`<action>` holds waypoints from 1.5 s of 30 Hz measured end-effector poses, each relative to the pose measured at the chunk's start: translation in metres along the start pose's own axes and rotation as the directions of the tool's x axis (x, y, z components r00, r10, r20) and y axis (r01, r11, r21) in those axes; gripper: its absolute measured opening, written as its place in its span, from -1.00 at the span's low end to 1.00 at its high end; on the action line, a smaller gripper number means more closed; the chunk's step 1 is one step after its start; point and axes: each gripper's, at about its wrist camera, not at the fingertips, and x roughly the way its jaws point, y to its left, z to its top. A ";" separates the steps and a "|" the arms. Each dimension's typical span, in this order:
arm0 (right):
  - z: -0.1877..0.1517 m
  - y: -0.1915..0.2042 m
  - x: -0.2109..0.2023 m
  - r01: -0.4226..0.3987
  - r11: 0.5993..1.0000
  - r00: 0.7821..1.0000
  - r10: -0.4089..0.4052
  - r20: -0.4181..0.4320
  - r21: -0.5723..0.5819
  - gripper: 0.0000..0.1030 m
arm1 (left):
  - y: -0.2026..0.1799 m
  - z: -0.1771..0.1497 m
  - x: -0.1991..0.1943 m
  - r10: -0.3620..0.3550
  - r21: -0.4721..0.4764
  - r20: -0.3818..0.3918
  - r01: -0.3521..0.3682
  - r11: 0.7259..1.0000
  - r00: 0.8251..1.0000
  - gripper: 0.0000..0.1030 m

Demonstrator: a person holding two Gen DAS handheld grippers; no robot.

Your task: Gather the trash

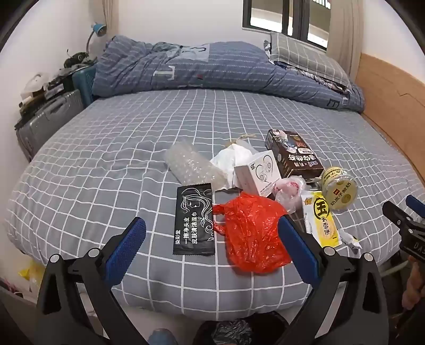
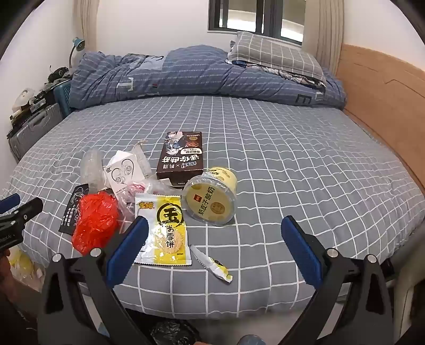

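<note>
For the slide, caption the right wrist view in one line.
Open right gripper hovers over a yellow snack wrapper and tipped yogurt cup among trash on the checked bed.

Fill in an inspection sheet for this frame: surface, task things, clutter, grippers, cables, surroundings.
Surface: bed with grey checked sheet; folded blue duvet and pillow along the far side.
Job's things: red plastic bag, black wipe sachet, bubble wrap, white earphone box, dark biscuit box, yoghurt cup on its side, yellow cracker wrapper, torn wrapper strip.
Clutter: clear bag and white paper among the pile.
Grippers: left gripper and right gripper open, holding nothing.
Cables: nothing seen.
Surroundings: suitcase, desk lamp, window, wooden headboard.
</note>
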 end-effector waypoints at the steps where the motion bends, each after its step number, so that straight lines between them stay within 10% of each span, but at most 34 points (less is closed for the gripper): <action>1: 0.000 -0.001 0.000 -0.001 1.000 1.000 0.001 0.003 0.000 0.85 | 0.000 0.000 0.000 -0.002 0.004 0.001 0.002 1.000 1.000 0.89; 45: -0.001 0.012 0.005 -0.010 1.000 1.000 0.010 0.010 0.001 0.85 | 0.009 -0.001 0.001 0.035 -0.017 -0.022 -0.035 0.999 0.999 0.89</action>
